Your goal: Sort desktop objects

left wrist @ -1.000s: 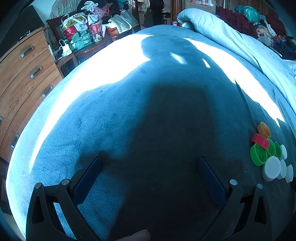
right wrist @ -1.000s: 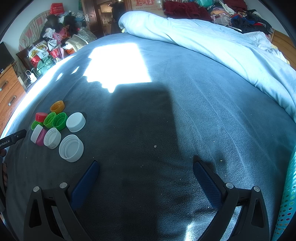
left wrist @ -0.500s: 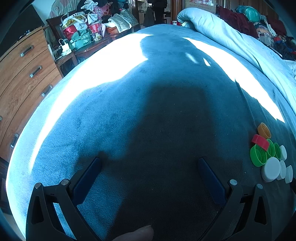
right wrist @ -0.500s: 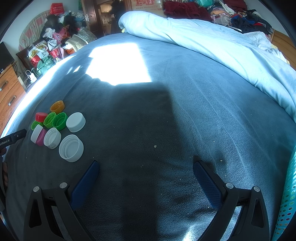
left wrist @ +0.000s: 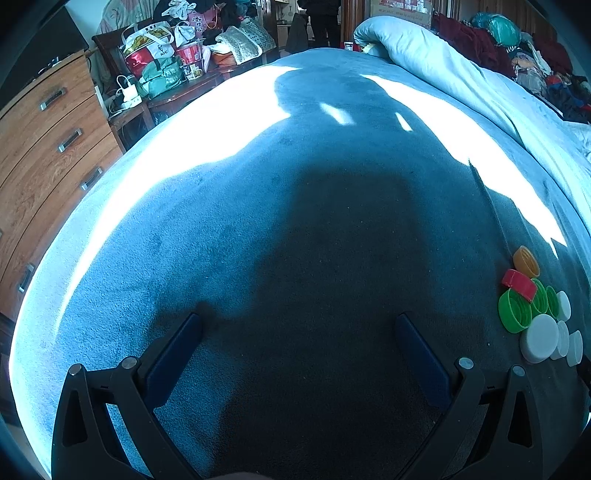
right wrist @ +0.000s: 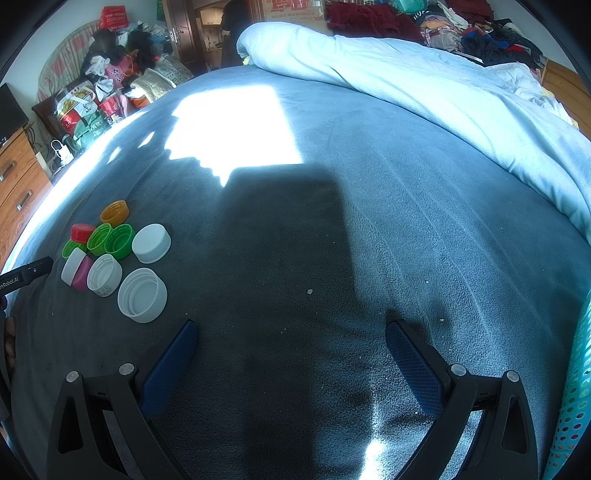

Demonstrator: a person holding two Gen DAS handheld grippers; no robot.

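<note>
Ahead of both grippers spreads a blue-grey fleece blanket (right wrist: 369, 206) over a bed, lit by bright sun patches and crossed by a broad dark shadow. Only the right wrist view shows the pale blue duvet (right wrist: 424, 85) running full length along the far right of that tool, a heap of clothes (right wrist: 472, 33) beyond it, and a strip of turquoise perforated basket (right wrist: 574, 398) at its near right edge. Only the left wrist view shows the full wooden chest of drawers (left wrist: 44, 155) to the left of that tool, with a cluttered side table of bags (left wrist: 159, 66) past it.

The left gripper (left wrist: 299, 321) hangs just above bare blanket with its jaws spread wide and nothing between them; the right gripper (right wrist: 291, 328) is likewise spread wide and empty.

The cluster of bottle caps (right wrist: 114, 258) lies on the blanket forward and left of the right gripper, where each shows plainly: a large white lid (right wrist: 142, 295) nearest, a white cap (right wrist: 151, 243), green caps (right wrist: 110, 240), a pink-and-white one (right wrist: 77, 271), a red cap (right wrist: 82, 232), and an orange cap (right wrist: 115, 212) farthest. From the left wrist the same caps (left wrist: 535, 306) sit squeezed at the far right, partly overlapping
</note>
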